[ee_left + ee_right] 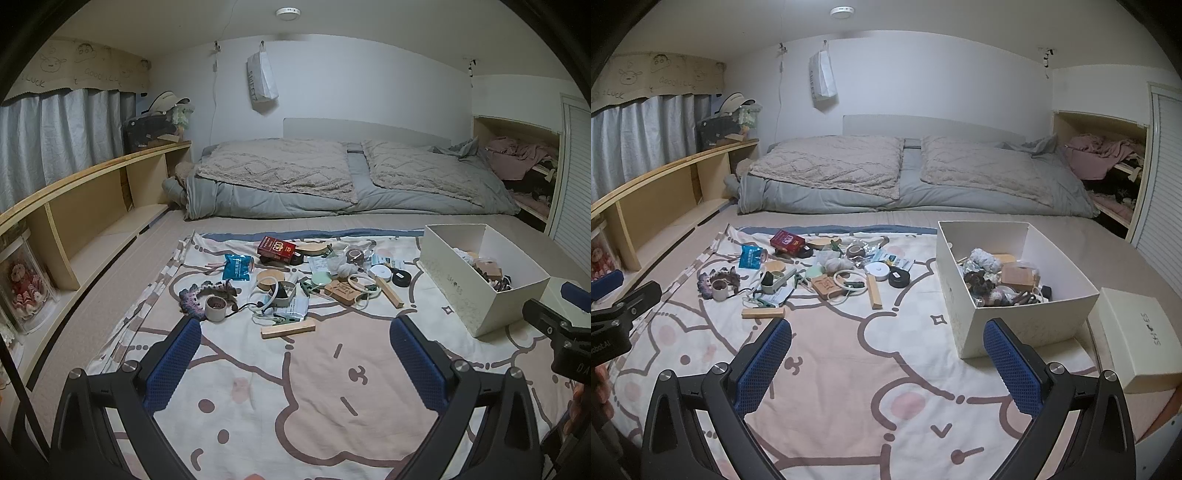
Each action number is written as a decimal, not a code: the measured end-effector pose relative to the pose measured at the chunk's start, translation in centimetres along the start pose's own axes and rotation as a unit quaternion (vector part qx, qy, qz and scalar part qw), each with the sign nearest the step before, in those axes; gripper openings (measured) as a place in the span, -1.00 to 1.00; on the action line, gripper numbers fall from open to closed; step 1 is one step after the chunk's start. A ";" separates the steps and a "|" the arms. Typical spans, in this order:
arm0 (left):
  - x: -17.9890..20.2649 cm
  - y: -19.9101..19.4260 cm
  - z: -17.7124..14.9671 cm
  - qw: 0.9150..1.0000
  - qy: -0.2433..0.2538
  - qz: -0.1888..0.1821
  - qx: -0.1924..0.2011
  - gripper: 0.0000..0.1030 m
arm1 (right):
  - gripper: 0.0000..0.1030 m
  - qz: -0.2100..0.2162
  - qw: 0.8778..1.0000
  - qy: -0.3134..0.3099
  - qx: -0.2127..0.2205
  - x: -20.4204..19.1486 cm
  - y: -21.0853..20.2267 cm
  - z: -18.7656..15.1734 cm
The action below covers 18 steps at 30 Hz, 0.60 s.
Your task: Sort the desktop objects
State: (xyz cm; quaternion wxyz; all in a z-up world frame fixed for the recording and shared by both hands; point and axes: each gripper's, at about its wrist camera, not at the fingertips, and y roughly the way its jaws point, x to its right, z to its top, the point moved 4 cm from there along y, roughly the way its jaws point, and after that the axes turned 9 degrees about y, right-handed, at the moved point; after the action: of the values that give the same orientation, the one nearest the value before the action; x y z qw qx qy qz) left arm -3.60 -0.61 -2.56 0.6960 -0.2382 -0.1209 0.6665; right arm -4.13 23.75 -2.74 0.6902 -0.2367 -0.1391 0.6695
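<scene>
two tools, the left tool [295,354] and the right tool [887,354], are held wide open and empty above a cartoon sheet [849,369] on the bed, where small objects [820,273] are scattered beside a partly filled white box [1015,321].

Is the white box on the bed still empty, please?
No, the white box already holds a heap of small items, while many more lie loose on the printed sheet beside it.
</scene>
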 end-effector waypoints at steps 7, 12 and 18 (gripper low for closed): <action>-0.2 0.5 -0.4 1.000 -0.001 0.000 -0.006 1.00 | 1.00 0.000 1.000 -0.003 -0.005 -0.5 0.5 -0.5; 0.0 0.8 -0.5 1.000 0.001 0.002 -0.013 1.00 | 1.00 0.004 1.000 -0.005 -0.012 -0.7 0.9 -0.7; 0.2 1.7 -0.7 1.000 -0.002 0.001 -0.029 1.00 | 1.00 0.008 1.000 -0.005 -0.024 -0.8 1.6 -0.8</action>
State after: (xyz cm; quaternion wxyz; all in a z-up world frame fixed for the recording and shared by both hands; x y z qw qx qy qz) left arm -4.68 -0.56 -4.02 0.6881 -0.2569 -0.1416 0.6637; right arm -5.14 22.84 -4.10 0.6782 -0.2509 -0.1566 0.6727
